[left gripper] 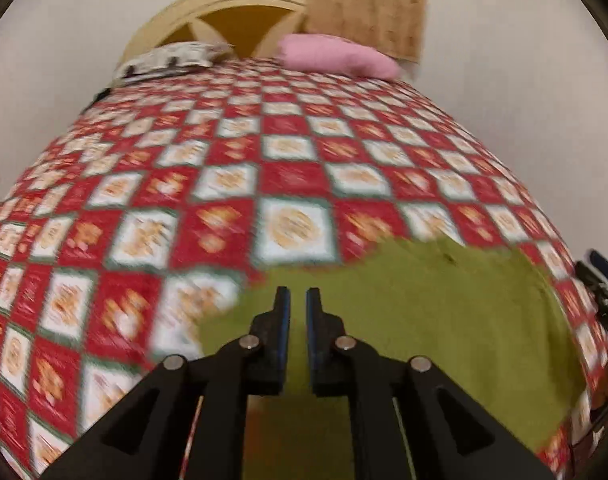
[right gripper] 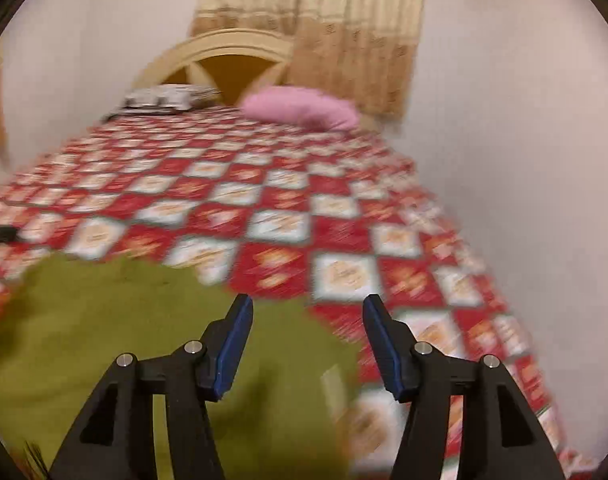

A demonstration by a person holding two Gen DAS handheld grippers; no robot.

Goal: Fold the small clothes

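An olive-green garment (left gripper: 423, 320) lies flat on the red-and-white checked bedspread (left gripper: 232, 168) at the near end of the bed. My left gripper (left gripper: 298, 300) hovers over the garment's left part; its jaws stand nearly closed with a narrow gap and nothing between them. In the right wrist view the garment (right gripper: 124, 328) fills the lower left. My right gripper (right gripper: 307, 308) is open and empty, over the garment's right edge and the bedspread (right gripper: 343, 240). Both views are blurred by motion.
A pink pillow (left gripper: 335, 56) and a patterned pillow (left gripper: 172, 58) lie at the headboard (left gripper: 224, 4). A curtain (right gripper: 343, 32) hangs behind. The wall (right gripper: 523, 160) runs along the bed's right side. Dark objects (left gripper: 599, 284) sit at the right edge.
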